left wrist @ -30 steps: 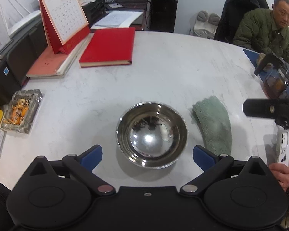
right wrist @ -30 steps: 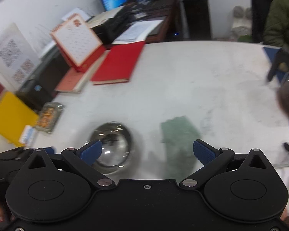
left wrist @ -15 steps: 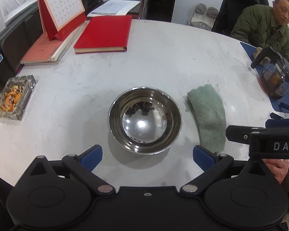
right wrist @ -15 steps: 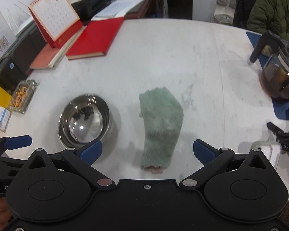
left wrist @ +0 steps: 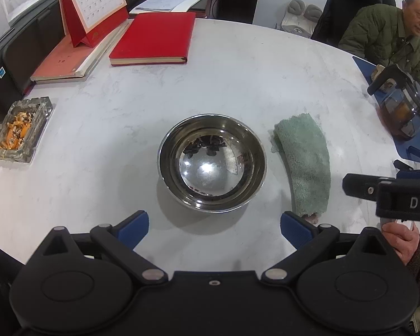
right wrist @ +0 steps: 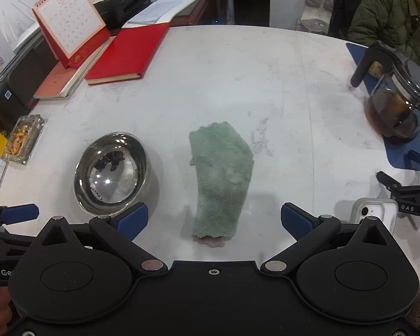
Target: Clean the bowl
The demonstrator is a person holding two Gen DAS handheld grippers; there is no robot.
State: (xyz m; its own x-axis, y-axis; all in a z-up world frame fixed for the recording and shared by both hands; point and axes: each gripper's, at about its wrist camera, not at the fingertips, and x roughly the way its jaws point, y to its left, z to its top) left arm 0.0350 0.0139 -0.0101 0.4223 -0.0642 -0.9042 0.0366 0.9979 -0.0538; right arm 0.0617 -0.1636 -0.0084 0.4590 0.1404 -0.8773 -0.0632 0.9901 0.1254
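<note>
Bowl and cloth side by side, both grippers spread wide

Left gripper (left wrist: 214,225) nearest in its view, blue pads (left wrist: 133,225) far apart, nothing between them, held above the table (left wrist: 238,84) short of the bowl (left wrist: 212,163). Right gripper (right wrist: 214,222) likewise wide open and empty, poised over the near end of the cloth (right wrist: 222,179) without touching it. Part of the left gripper's blue tip seen at the left edge of the right view; part of the right gripper's black body at the right edge of the left view, with a hand (left wrist: 399,239) beneath it.

Bowl upright on the white marbled table, steel, shiny inside, with a faint film on its bottom. Cloth just to its right, green, folded long, lying flat, apart from the bowl; pinkish fringe at its near end. Phone (right wrist: 373,212) near the right edge, beside a black clamp.

Farther left, ashtray (left wrist: 21,130) full of butts. Farther right, glass pot (right wrist: 397,103) of dark tea on a blue mat (right wrist: 406,151).

At the far side, 2 red books (left wrist: 154,39) and a calendar (left wrist: 92,5) standing on 1 of them. Beyond the table, a seated person in a green jacket (left wrist: 383,36), and a dark desk with papers.
</note>
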